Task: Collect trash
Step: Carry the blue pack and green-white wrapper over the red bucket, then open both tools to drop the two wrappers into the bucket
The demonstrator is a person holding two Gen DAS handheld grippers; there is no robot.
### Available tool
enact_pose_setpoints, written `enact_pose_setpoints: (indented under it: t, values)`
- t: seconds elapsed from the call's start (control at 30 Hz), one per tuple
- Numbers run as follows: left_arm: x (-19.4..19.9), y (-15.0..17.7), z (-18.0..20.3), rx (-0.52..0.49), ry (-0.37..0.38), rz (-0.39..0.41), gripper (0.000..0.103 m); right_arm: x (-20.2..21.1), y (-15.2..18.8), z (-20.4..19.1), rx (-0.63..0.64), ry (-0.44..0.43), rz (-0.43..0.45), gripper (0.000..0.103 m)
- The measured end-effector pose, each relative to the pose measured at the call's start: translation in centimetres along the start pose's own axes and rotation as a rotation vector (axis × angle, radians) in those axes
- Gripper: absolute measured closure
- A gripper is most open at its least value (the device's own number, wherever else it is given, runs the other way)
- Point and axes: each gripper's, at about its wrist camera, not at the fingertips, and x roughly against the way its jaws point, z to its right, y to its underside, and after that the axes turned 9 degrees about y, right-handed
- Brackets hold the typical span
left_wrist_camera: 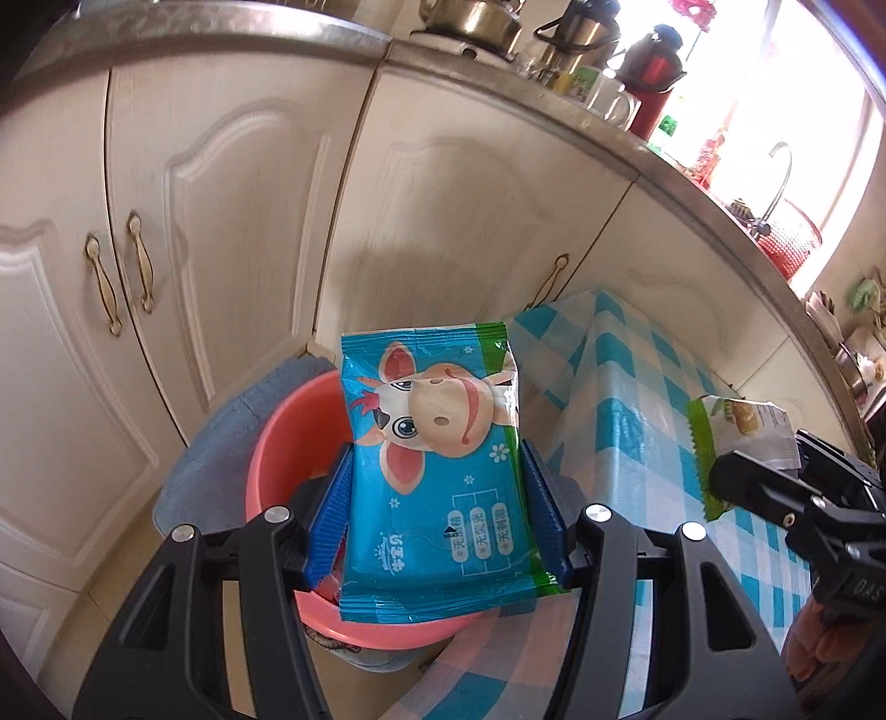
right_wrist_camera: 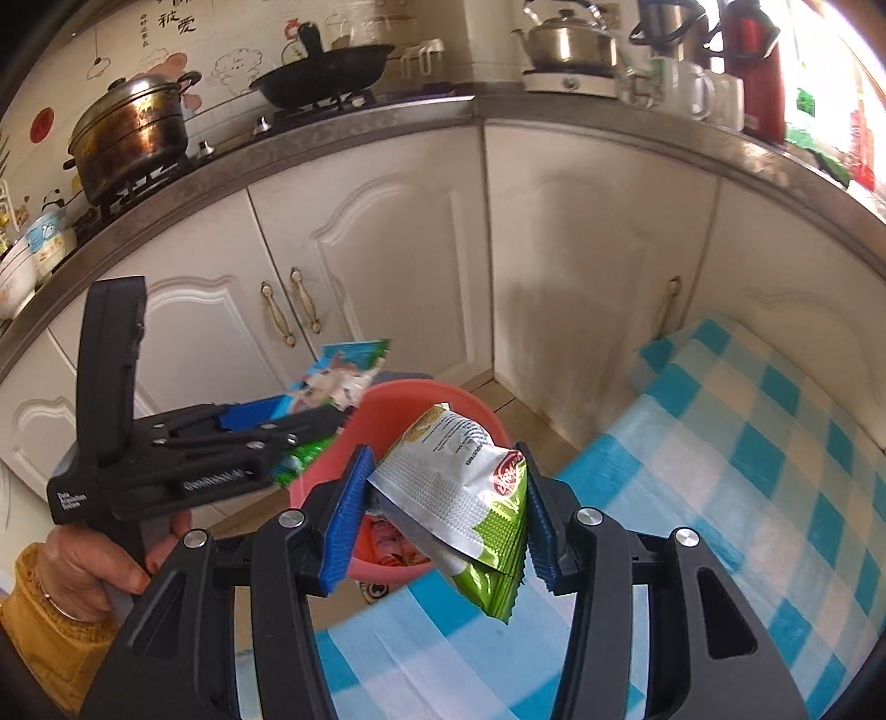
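Observation:
My left gripper [left_wrist_camera: 437, 515] is shut on a blue wet-wipe packet with a cartoon cow [left_wrist_camera: 437, 459] and holds it over the pink basin [left_wrist_camera: 277, 437]. The same packet [right_wrist_camera: 338, 376] and left gripper [right_wrist_camera: 310, 426] show in the right wrist view. My right gripper [right_wrist_camera: 443, 515] is shut on a green and silver snack wrapper [right_wrist_camera: 465, 504], held above the table edge next to the pink basin [right_wrist_camera: 470, 404]. The wrapper [left_wrist_camera: 736, 443] and right gripper [left_wrist_camera: 720, 476] show at the right of the left wrist view. Some trash lies inside the basin.
A table with a blue checked cloth [right_wrist_camera: 720, 471] is at the right. The basin rests on a blue-cushioned stool [left_wrist_camera: 221, 443]. White kitchen cabinets [left_wrist_camera: 221, 221] stand behind, with pots, kettles and flasks on the counter [right_wrist_camera: 565, 39].

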Motion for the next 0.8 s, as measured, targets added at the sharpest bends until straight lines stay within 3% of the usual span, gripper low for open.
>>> enact_pose_setpoints:
  t: [0.27, 0.6, 0.77, 0.8]
  values:
    - [-4.0, 0.6, -1.9, 0.055, -0.019, -0.066, 0.045, -5.8, 0.1, -1.8, 0.019, -0.051, -0.096, 0.051]
    - [-7.2, 1.4, -3.8, 0.089, -0.053, -0.123, 0.045, -8.0, 0.5, -1.6, 0.004, -0.067, -0.136, 0.05]
    - [-8.5, 1.8, -4.6, 0.109, -0.058, -0.155, 0.043, -8.0, 0.8, -0.8, -0.034, -0.049, -0.133, 0.028]
    - [-8.5, 1.9, -4.6, 0.103, -0.059, -0.154, 0.038, -7.7, 0.9, -0.5, -0.046, -0.044, -0.123, 0.026]
